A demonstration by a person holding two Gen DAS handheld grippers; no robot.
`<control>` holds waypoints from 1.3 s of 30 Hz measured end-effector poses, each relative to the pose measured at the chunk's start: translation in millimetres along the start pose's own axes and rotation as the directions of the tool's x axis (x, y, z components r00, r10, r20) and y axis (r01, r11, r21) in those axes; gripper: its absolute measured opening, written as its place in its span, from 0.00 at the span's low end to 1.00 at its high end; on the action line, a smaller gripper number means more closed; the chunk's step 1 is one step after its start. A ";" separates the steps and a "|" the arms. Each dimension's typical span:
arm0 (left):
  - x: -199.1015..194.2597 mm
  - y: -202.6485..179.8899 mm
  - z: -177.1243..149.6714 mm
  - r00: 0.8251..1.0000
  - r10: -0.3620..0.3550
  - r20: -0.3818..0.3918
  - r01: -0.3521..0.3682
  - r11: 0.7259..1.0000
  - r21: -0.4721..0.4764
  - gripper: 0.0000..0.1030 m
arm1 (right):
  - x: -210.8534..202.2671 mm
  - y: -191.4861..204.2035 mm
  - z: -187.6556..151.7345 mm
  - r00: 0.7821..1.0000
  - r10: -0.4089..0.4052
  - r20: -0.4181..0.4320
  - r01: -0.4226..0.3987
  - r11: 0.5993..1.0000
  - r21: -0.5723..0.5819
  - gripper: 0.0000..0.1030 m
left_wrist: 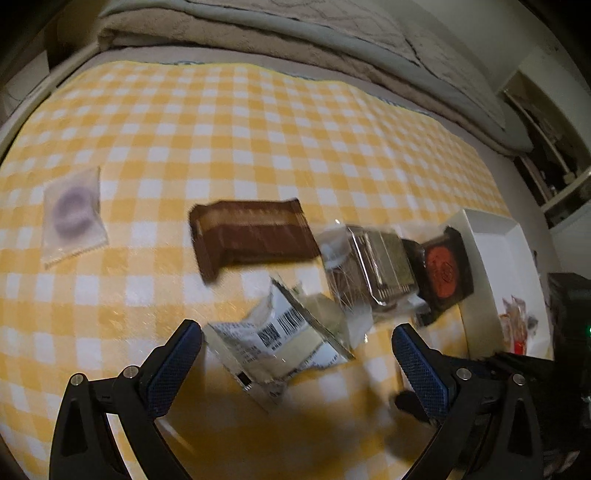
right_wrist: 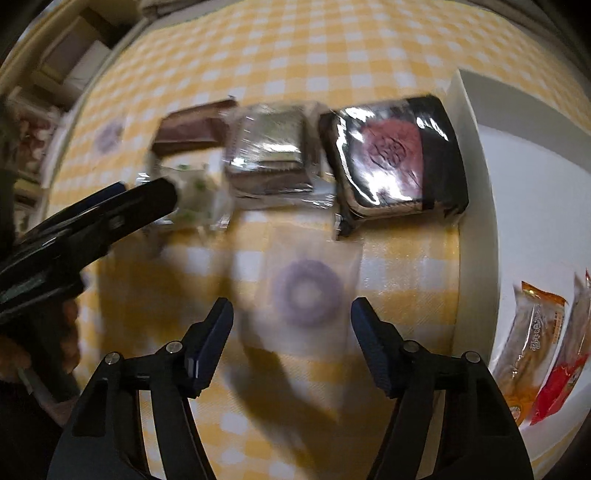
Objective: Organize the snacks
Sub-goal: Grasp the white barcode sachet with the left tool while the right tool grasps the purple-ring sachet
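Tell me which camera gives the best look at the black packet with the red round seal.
The right wrist view. There the black packet with the red seal lies nearly whole and face-up beside the white tray, though glare crosses its wrapper. In the left wrist view the packet sits far right, smaller, partly hidden behind the clear-wrapped snack.

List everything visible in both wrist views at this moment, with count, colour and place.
Ring packets: two, pale with a purple ring; one before the right gripper, one at far left.
Brown bar: one, mid-cloth.
Barcode packet: one, white, between the left fingers.
Clear pack: one, dark contents, right of the bar.
Black box: one, red seal, against the tray.
Tray: one, white, at right.
Tray snacks: at least two, orange and red.
Cloth: yellow-white check.
Blanket: grey, behind.
Left gripper: black, open.
Right gripper: black, open.
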State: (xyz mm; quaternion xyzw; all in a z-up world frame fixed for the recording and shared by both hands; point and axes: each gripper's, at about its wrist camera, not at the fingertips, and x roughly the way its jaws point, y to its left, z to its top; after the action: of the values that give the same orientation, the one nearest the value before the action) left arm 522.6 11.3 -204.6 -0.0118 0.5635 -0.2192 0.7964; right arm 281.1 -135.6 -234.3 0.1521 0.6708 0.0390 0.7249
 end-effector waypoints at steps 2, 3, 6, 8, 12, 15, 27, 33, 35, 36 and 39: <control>-1.7 -2.2 -4.6 1.000 -0.018 -0.006 0.018 1.000 0.011 1.00 | 4.1 -2.2 -0.4 1.000 -0.010 0.000 0.010 1.000 0.018 0.61; -0.4 -2.5 -5.1 1.000 -0.028 -0.011 0.029 0.999 0.016 1.00 | 4.1 -0.7 -0.4 1.000 -0.018 0.004 0.018 1.000 0.012 0.58; 1.0 -5.0 -7.4 0.999 -0.041 -0.030 0.042 0.999 0.034 1.00 | 3.4 1.2 -2.1 0.999 -0.032 0.009 0.032 0.999 -0.013 0.55; 2.2 -8.1 -9.7 0.998 -0.045 -0.043 0.047 0.998 0.047 1.00 | 1.5 1.1 -3.2 0.999 -0.032 0.007 0.032 0.999 -0.021 0.53; -2.2 -13.6 -15.7 0.997 -0.050 -0.053 0.054 0.996 0.074 1.00 | -7.0 -1.9 -3.4 1.000 -0.022 0.007 0.023 1.000 -0.012 0.51; -10.6 -9.4 -13.3 0.999 -0.035 -0.015 0.036 0.997 0.065 1.00 | -17.8 -0.2 -3.0 1.000 -0.022 0.021 0.023 0.999 -0.024 0.50; -5.0 0.8 0.9 0.996 -0.082 0.039 0.085 0.994 -0.075 1.00 | -51.1 8.7 -2.7 0.996 0.005 0.089 0.005 0.993 -0.120 0.50; 2.0 -3.3 -5.0 0.991 -0.128 -0.033 0.126 0.991 -0.048 1.00 | -66.6 -11.8 -3.9 0.992 0.030 0.126 -0.021 0.997 -0.076 0.50; 3.0 -5.3 -9.3 0.990 -0.127 -0.058 0.125 0.991 -0.036 1.00 | -72.1 -17.9 -2.8 0.989 0.033 0.141 -0.024 0.998 -0.061 0.50; 2.8 -6.7 -11.5 0.990 -0.126 -0.067 0.124 0.992 -0.027 1.00 | -74.7 -21.3 -2.0 0.988 0.032 0.149 -0.025 0.998 -0.051 0.50; 1.1 -13.2 -16.5 0.988 -0.127 -0.089 0.129 0.992 0.008 1.00 | -83.4 -33.0 -1.1 0.985 0.042 0.166 -0.041 0.999 -0.011 0.50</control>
State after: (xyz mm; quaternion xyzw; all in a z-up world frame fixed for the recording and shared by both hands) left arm 503.6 2.7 -208.0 -0.0328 0.5947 -0.2740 0.7551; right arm 267.0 -188.5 -163.3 0.1662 0.6045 0.0437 0.7779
